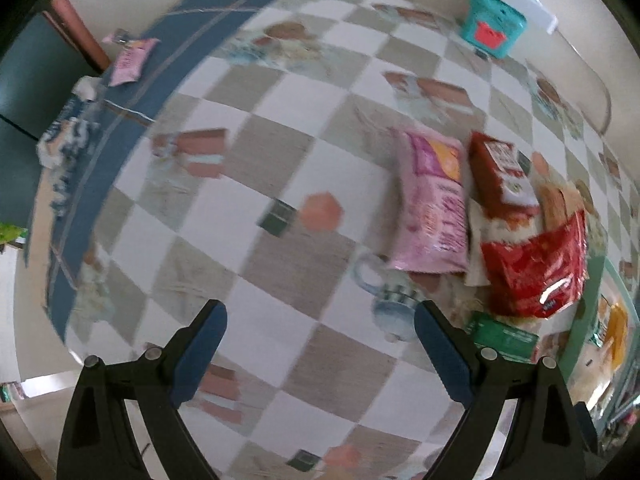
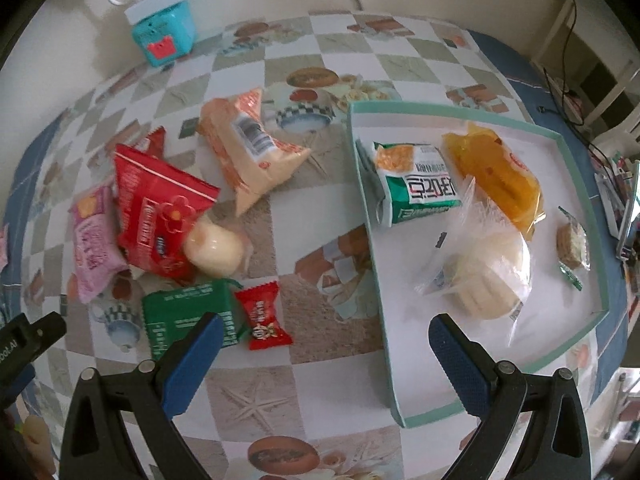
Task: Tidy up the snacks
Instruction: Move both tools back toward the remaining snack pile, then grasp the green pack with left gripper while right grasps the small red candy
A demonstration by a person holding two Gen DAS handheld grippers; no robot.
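In the right wrist view a white tray with a teal rim (image 2: 376, 240) lies on the right. It holds a green-and-white packet (image 2: 416, 184), an orange packet (image 2: 496, 176), a clear-wrapped pale bun (image 2: 488, 272) and a small wrapped snack (image 2: 572, 244). Loose on the checkered cloth to its left are an orange-white packet (image 2: 252, 148), a red bag (image 2: 160, 208), a pink packet (image 2: 92, 240), a round pale bun (image 2: 216, 248), a green packet (image 2: 188, 316) and a small red candy packet (image 2: 264, 316). My right gripper (image 2: 326, 328) is open above the cloth beside the tray's near left corner. My left gripper (image 1: 320, 320) is open over bare cloth, left of the pink packet (image 1: 432, 200) and red bag (image 1: 536, 268).
A teal box with a white lid (image 2: 164, 32) stands at the back by the wall, with a white cable behind it. Another pink packet (image 1: 130, 60) lies on the blue border at the far left edge. Part of the left gripper's body (image 2: 28, 336) shows at the left.
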